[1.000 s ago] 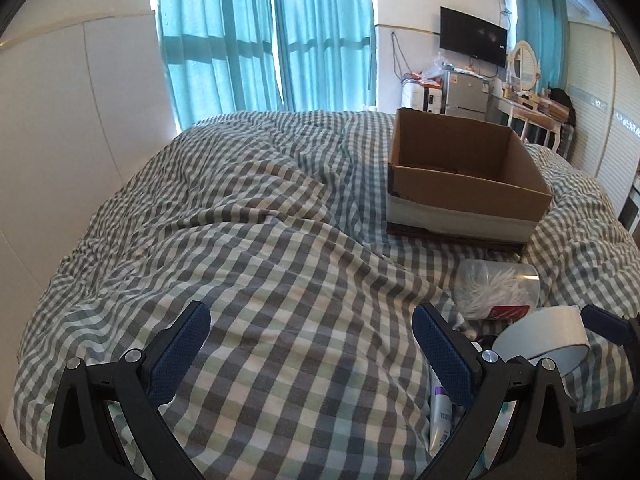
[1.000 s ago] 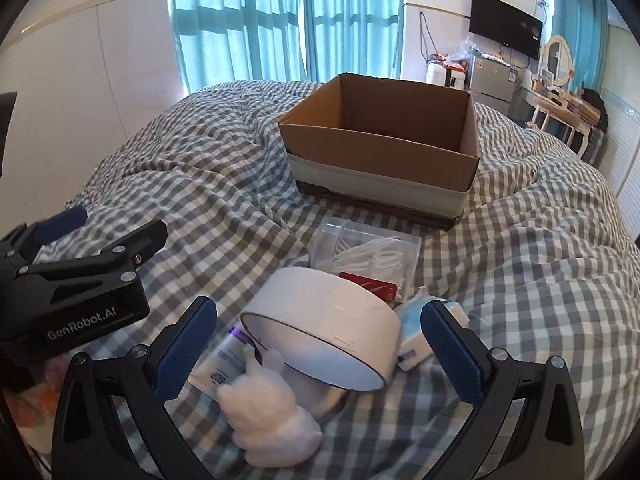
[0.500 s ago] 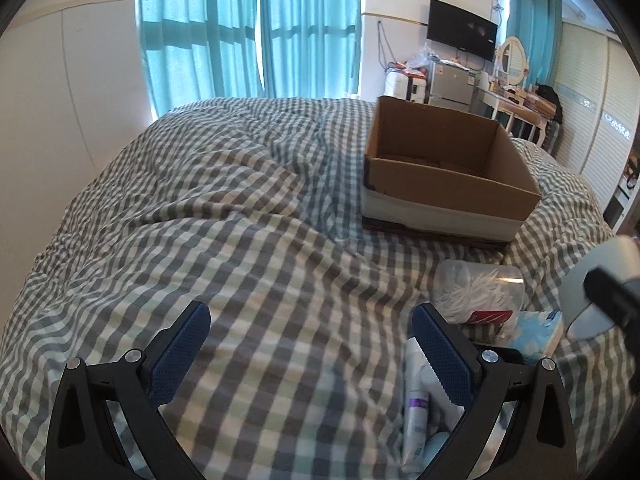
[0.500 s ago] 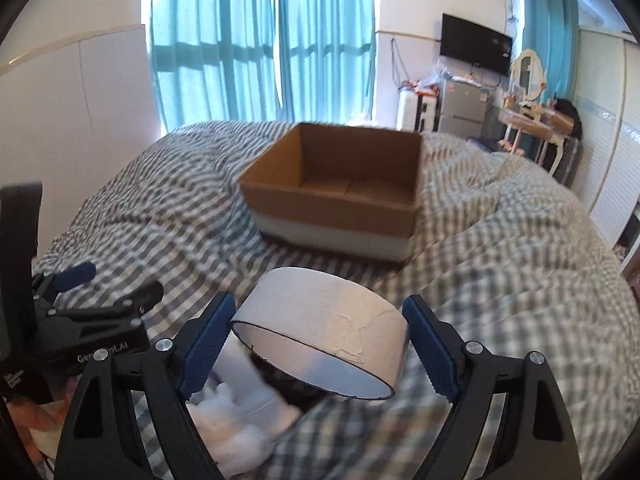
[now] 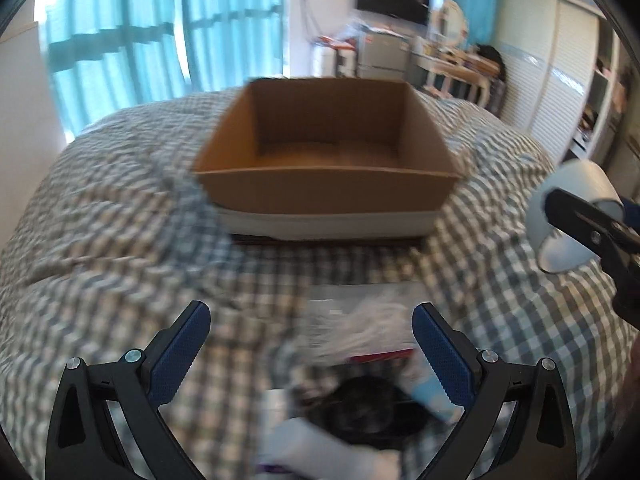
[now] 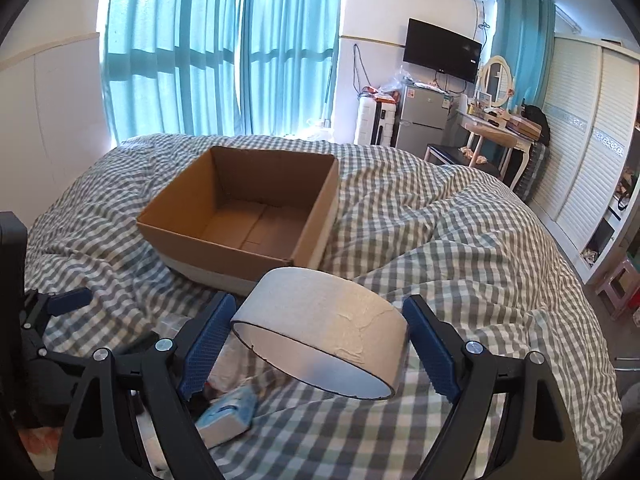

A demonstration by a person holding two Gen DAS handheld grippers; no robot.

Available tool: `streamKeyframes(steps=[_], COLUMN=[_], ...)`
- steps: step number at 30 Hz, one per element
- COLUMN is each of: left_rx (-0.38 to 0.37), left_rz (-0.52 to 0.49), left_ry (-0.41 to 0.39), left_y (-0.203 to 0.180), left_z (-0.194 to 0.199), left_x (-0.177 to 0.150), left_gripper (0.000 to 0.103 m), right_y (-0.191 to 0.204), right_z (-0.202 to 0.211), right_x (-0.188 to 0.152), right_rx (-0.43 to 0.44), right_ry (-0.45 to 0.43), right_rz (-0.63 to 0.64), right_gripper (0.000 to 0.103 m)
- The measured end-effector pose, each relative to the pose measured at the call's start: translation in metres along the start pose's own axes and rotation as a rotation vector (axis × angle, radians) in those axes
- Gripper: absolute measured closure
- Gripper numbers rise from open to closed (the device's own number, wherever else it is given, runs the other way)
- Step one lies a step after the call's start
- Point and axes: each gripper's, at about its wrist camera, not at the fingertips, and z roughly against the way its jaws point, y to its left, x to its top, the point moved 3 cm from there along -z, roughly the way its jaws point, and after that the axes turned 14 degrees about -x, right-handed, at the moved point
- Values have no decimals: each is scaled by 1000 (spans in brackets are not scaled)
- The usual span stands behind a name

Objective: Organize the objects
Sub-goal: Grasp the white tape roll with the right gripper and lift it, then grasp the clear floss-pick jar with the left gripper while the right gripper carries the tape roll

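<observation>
**Tape roll lifted toward the box**

My left gripper hung wide and empty over blurred clutter on the checked bed. Ahead sat the open brown cardboard box. My right gripper clamped the wide white tape roll, raised clear, presumably for boxing.

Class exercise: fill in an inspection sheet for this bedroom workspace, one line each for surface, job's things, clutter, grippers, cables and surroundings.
Surface: bed with rumpled checked duvet.
Job's things: open cardboard box, empty; white tape roll held clear of the bed; tissue pack and clear bag of white sticks on the duvet.
Clutter: blurred dark object near the bag.
Grippers: right gripper clamps the roll; left gripper open, empty.
Cables: wall cords beside the TV.
Surroundings: teal curtains, fridge, dressing table.
</observation>
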Motion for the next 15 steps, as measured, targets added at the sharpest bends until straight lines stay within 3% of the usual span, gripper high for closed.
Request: streamKeyframes(steps=[6,15], left_rx=[-58,-43], left_rz=[17,4], left_ry=[90,197], left_y=[-10,-15], left_z=[-32,-65], left_x=[3,-7], left_gripper=[0,0], right_y=[-10,-12], right_z=[-21,-37], right_x=[-7,-16], right_rx=[71,118], right_ry=[40,75], right_rz=[-27,-64], right_gripper=[17,17])
